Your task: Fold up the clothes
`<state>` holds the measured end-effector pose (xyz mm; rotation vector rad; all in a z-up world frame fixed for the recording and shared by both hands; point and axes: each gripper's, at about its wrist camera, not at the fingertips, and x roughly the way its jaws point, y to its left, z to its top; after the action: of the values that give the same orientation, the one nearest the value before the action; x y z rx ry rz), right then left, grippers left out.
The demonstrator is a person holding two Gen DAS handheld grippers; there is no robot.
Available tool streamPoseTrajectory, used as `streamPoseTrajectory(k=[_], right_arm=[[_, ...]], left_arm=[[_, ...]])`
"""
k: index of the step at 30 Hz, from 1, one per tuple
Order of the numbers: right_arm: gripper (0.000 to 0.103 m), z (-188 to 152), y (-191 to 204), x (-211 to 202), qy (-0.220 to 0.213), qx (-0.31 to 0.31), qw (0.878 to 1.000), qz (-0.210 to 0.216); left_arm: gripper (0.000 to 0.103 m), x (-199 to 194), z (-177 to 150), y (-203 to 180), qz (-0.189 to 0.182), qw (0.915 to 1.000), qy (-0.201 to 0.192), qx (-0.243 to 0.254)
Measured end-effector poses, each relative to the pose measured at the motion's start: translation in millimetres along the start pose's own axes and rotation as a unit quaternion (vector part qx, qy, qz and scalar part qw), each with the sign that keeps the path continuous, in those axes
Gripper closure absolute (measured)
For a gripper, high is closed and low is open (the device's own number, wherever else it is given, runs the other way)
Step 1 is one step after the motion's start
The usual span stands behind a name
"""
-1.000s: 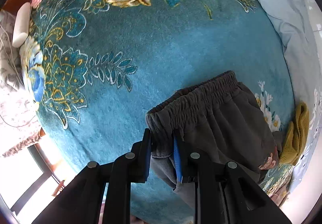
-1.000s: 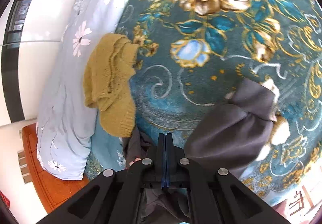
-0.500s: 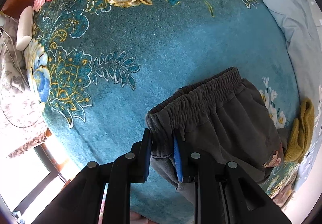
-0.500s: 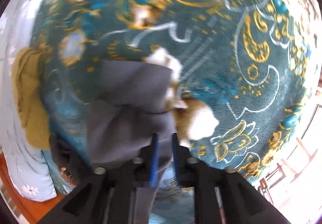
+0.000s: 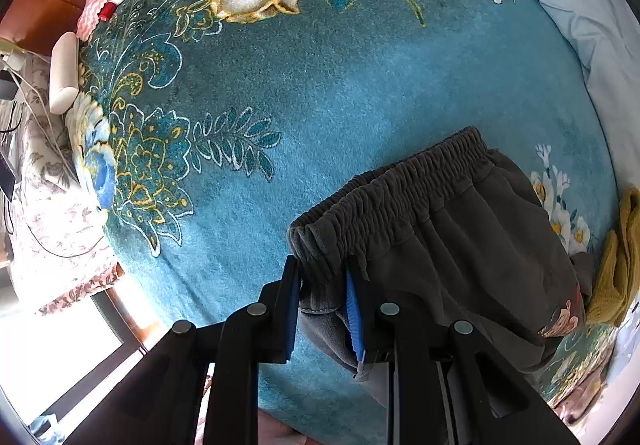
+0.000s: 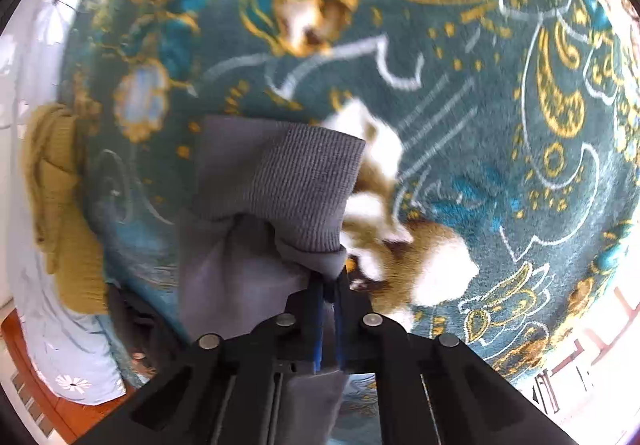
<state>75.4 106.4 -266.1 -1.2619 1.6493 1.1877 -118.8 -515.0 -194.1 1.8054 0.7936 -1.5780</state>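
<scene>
The left gripper [image 5: 323, 295] pinches the gathered waistband of the grey trousers [image 5: 452, 241], with bunched cloth filling the gap between its blue pads; the waistband corner below the pads is hidden by the fingers. The trousers lie on the teal flowered blanket [image 5: 320, 85] near the bed's right edge, and their legs run out of the left view behind the gripper body. A mustard knit [image 5: 620, 265] sits just beyond them at the right edge, cut off by the lens rim. In the blurred right view, the right gripper [image 6: 328, 285] is nearly pressed together on a fold of the trousers' ribbed cuff [image 6: 288, 181], which stands up from the blanket. Blanket patterns there are smeared. No writing can be read anywhere.
</scene>
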Motion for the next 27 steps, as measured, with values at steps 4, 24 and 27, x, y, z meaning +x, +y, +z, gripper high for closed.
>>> streamPoseTrajectory(k=[4,24,27], right_arm=[[0.100,7,-4,-50,-0.032,-0.010,0.999,0.032],[0.100,50,52,-75,0.000,0.084,0.993,-0.081],[0.100,58,63,-67,0.000,0.095,0.992,-0.085]], left_arm=[[0.081,3,-2,3,-0.005,1.0000,0.003,-0.007],[0.081,12,-5,29,-0.069,0.9964,0.020,-0.045],[0.081,14,-6,31,-0.070,0.9962,0.021,-0.048]])
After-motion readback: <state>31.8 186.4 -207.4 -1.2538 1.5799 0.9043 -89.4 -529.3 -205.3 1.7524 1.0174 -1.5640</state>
